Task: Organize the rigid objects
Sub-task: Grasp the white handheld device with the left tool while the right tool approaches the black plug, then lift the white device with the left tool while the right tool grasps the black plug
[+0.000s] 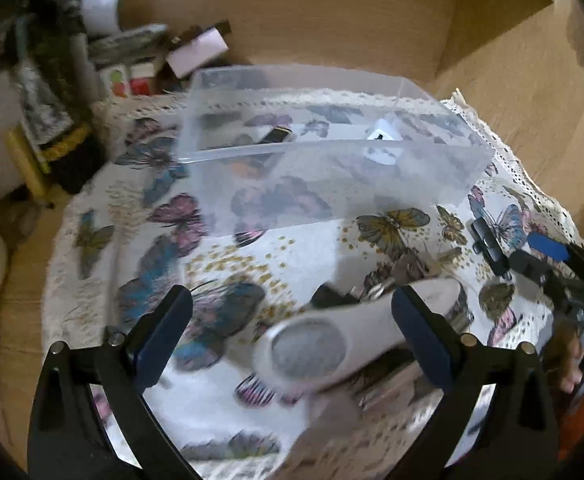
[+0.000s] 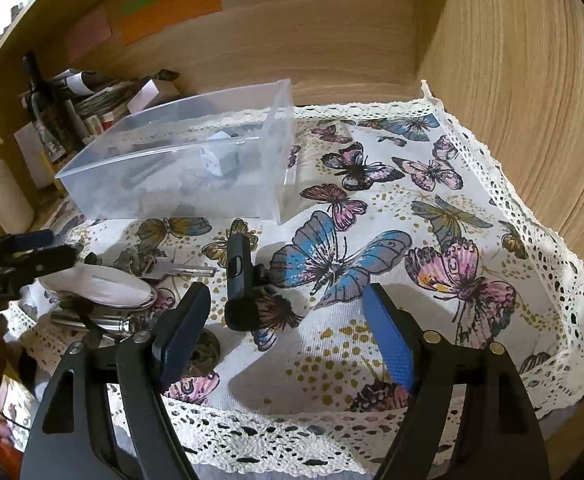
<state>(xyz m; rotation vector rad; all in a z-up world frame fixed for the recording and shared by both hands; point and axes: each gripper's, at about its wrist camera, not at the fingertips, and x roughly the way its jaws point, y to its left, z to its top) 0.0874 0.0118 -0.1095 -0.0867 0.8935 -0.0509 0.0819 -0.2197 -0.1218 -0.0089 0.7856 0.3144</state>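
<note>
Butterfly cloth (image 2: pixel 371 208) bears clear bin (image 2: pixel 180 168), key (image 2: pixel 180 270), black clip (image 2: pixel 238 280).

Right half of the butterfly cloth (image 2: pixel 471 216) bare, free passage up to the wooden side wall (image 2: pixel 531 100). Clear plastic bin (image 2: pixel 180 176) blocks the back-left. Front-left edge crowded: white oval object (image 2: pixel 100 284), key (image 2: pixel 180 270), black clip-like thing (image 2: pixel 238 280), possibly more, blurred.

White cloth (image 2: pixel 371 340) w/ blue, pink & gold butterflies, lace edge. See-through bin (image 2: pixel 180 184). White oval thing (image 1: pixel 355 320), grey end, maybe a brush. Black clip (image 2: pixel 238 264). Blue pads (image 2: pixel 387 340) on black grippers.
</note>
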